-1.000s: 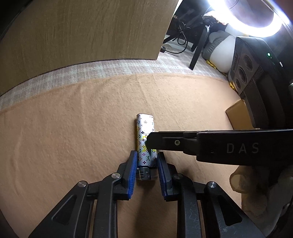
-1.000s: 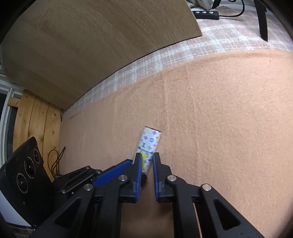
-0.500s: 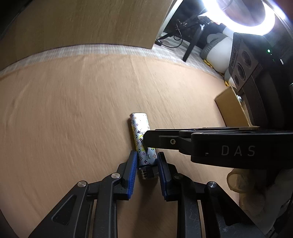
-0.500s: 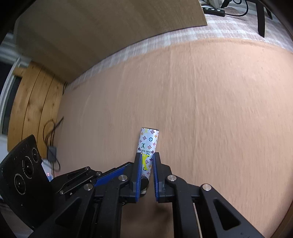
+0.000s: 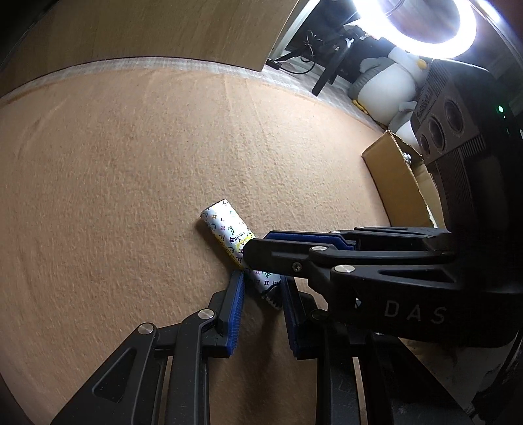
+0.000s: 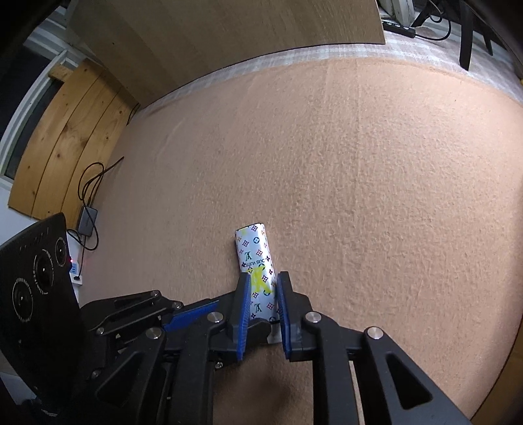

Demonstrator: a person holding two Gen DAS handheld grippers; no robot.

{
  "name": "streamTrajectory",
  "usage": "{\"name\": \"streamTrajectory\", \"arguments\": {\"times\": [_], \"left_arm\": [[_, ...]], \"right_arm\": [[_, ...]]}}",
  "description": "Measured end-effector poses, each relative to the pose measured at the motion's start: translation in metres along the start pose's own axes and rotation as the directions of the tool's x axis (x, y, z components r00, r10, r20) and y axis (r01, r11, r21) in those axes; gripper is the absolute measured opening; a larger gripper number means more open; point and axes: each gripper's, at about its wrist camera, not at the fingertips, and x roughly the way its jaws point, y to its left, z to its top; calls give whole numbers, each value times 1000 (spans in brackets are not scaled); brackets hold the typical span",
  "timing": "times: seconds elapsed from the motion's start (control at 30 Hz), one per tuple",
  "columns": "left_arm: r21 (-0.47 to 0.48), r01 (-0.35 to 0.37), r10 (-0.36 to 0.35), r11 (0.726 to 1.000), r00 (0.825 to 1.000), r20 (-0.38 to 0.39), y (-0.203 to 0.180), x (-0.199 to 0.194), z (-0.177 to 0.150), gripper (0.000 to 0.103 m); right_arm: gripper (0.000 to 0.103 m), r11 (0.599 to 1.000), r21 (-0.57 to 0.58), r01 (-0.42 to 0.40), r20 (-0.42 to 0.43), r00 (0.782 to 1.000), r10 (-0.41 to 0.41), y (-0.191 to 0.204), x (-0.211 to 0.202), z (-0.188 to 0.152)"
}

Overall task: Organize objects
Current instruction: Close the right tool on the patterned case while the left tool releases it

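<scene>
A white lighter point(image 5: 225, 225) with a coloured monogram print is held low over the tan carpet point(image 5: 114, 183) by both grippers. My left gripper point(image 5: 261, 278) is shut on its metal-headed end, and the lighter slants up to the left from its blue pads. My right gripper point(image 5: 261, 243) reaches in from the right across the lighter's middle. In the right wrist view the lighter point(image 6: 253, 251) points away between the right gripper point(image 6: 263, 277), whose jaws are opening with both pads still against its sides. The left gripper's fingers point(image 6: 193, 314) come in from the lower left.
An open cardboard box point(image 5: 398, 183) sits at the carpet's right edge, with a plush penguin point(image 5: 385, 85) and a ring light point(image 5: 421, 19) behind it. A wooden board point(image 5: 147, 29) leans at the back. Wooden planks point(image 6: 65, 130) and a power adapter point(image 6: 86, 219) lie to the left.
Both grippers have carried the lighter across the carpet, and the cardboard box is now nearer. The lighter has turned to slant in the left view. The right jaws stand a little wider.
</scene>
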Motion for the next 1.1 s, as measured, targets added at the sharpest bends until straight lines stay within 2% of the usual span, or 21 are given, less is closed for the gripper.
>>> {"name": "streamTrajectory", "arguments": {"times": [0.23, 0.37, 0.47, 0.73, 1.1], "left_arm": [[-2, 11, -11, 1000, 1000, 11, 2, 1, 3, 26], [17, 8, -8, 1000, 1000, 20, -3, 2, 5, 34], [26, -5, 4, 1000, 1000, 20, -7, 3, 8, 34], [20, 22, -22, 1000, 1000, 21, -12, -2, 10, 34], [89, 35, -39, 995, 998, 45, -49, -16, 20, 34]], "right_arm": [[18, 1000, 8, -10, -25, 1000, 10, -5, -3, -2], [21, 1000, 6, -18, -32, 999, 18, -3, -1, -2], [19, 1000, 18, -18, -23, 1000, 18, -5, -2, -2], [18, 999, 36, -30, 1, 1000, 30, -6, -13, -5], [18, 998, 59, -24, 63, 998, 21, -13, -47, -11]]}}
